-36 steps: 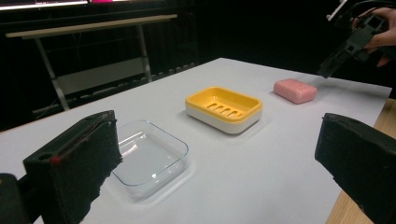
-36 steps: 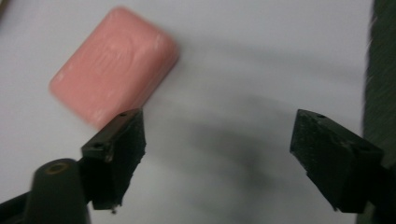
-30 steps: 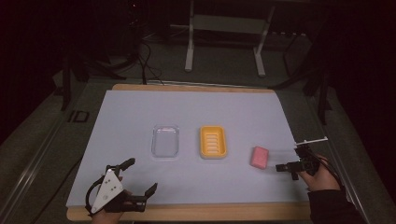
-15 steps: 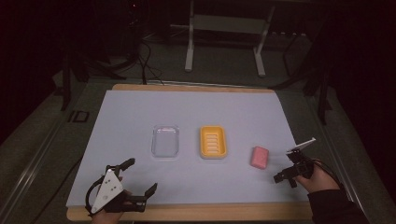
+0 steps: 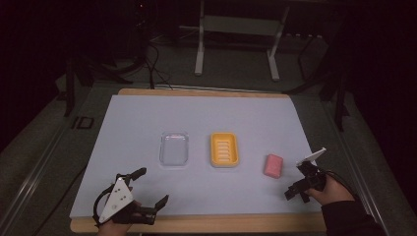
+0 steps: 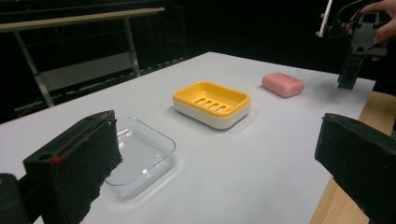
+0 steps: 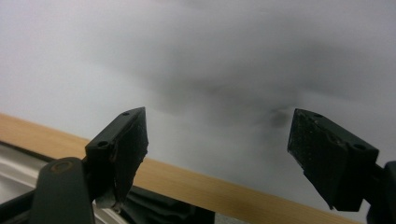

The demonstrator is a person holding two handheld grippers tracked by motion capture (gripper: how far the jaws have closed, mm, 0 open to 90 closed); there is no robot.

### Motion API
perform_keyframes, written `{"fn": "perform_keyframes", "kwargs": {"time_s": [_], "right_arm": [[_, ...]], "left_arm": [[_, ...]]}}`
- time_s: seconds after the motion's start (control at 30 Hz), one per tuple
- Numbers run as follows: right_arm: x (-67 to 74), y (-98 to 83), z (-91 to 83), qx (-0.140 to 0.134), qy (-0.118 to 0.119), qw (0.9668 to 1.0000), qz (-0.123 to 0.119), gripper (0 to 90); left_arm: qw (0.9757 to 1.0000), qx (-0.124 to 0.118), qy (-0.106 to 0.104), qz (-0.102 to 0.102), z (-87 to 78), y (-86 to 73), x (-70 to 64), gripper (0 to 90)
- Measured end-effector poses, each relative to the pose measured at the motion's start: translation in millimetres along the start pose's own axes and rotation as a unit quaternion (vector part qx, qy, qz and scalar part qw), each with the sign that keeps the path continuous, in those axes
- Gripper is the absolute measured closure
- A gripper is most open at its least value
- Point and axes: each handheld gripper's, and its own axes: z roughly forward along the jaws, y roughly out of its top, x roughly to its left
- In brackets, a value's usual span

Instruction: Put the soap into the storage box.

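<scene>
Both grippers held open over the table (image 5: pixel 147 118), nothing gripped.

From the high view, the pink soap (image 5: pixel 273 165) is seen lying flat just right of the yellow dish (image 5: pixel 224 149), with the clear tray (image 5: pixel 174 148) further left — the right gripper (image 5: pixel 297 190) is near the soap but apart from it, its jaws having just been closing with nothing between them. In the right gripper view, the jaws are seen spread over white sheet and the wooden edge (image 7: pixel 196 184). In the left gripper view, the left gripper (image 6: pixel 224 163) is shown wide open, the tray nearest it.
</scene>
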Motion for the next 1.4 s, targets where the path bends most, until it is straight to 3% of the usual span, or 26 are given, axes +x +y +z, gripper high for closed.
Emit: {"fn": "perform_keyframes", "kwargs": {"time_s": [0.07, 0.27, 0.6, 0.97, 1.17, 1.3, 1.4], "right_arm": [[5.4, -1.0, 0.4, 0.006, 0.007, 0.9999, -0.005, 18.3], [26.1, -0.5, 1.7, 0.011, 0.0, 0.9999, -0.01, 13.6], [52.3, 11.8, -1.4, -0.017, -0.007, 0.9997, 0.014, 13.6], [63.3, 23.2, -5.4, -0.027, -0.017, 0.9989, 0.035, 12.7], [69.1, 35.4, -9.0, -0.023, -0.034, 0.999, 0.019, 13.5], [73.4, 46.0, -15.1, -0.039, -0.027, 0.9982, 0.036, 14.2], [73.7, 54.2, -18.2, -0.045, -0.038, 0.997, 0.051, 16.1]], "left_arm": [[1.0, -0.003, -0.007, -0.004, -0.4, 0.3, 1.2, 0.4], [0.9996, -0.012, -0.023, -0.007, -1.7, 1.7, 4.6, 0.3], [0.9985, -0.021, -0.05, -0.009, 4.7, 5.3, 2.6, 0.3], [0.9982, -0.016, -0.058, -0.007, 8.5, 8.0, -1.8, 0.4], [0.9982, -0.019, -0.056, -0.004, 8.1, 7.5, -1.3, 0.4], [0.9984, -0.019, -0.053, -0.008, 7.4, 7.1, -0.1, 0.4], [0.9984, -0.02, -0.052, -0.008, 7.6, 6.7, 0.0, 0.4]]}}
